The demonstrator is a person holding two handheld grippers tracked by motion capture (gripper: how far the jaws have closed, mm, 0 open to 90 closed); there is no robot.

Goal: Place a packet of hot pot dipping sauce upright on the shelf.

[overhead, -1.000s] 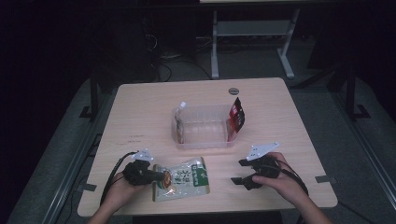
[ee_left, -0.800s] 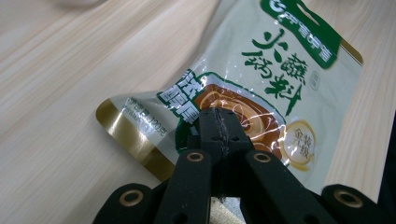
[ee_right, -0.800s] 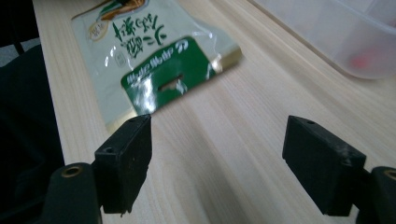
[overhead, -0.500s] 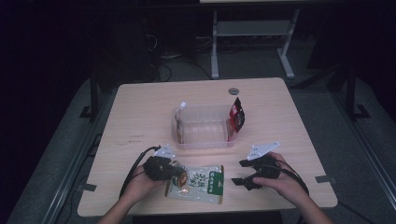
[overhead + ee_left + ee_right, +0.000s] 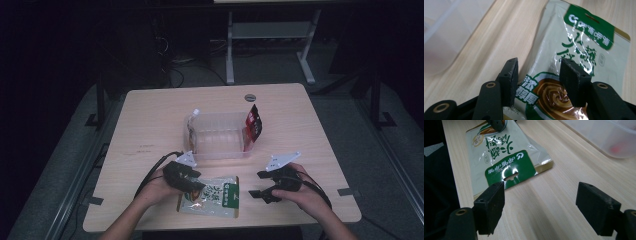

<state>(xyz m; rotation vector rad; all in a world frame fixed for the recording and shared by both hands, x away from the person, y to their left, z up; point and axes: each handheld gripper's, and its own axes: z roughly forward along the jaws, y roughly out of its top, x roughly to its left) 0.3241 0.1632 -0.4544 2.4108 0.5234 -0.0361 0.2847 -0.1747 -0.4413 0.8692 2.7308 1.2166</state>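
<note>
The left tool (image 5: 192, 182) hangs over the left end of the pouch (image 5: 212, 196), which lies flat on the desk (image 5: 150, 125) near the front edge, between the two hands and in front of the bin (image 5: 220, 137). Its jaws have just been opening; in the left gripper view they stand apart above the pouch (image 5: 574, 62), one over the bare wood at its edge and one over the printed face, and neither pad presses on it, so the tool is released.

The pouch looks like a light, glossy film bag with soft or powdery contents: it should sag and crinkle when lifted, and the slick face gives the pads little bite. The best hold, I judge, is an edge seal, either the left end now under the tool or the green header with the hang slot (image 5: 510, 168), where the film is flat and doubled. A pinch across the belly would likely slide or squash the fill.

The right tool (image 5: 262, 185) rests just right of the pouch, jaws wide and empty, pointing at the header end.

Much is hard to read. The left tool covers the pouch's left end in the high view, so whether that end lies flat is unclear. The bin's clear walls blur what is inside; a white-capped pouch (image 5: 191, 122) leans at its left end and a red packet (image 5: 254, 124) at its right, both partly hidden. The room beyond the desk is dark.
</note>
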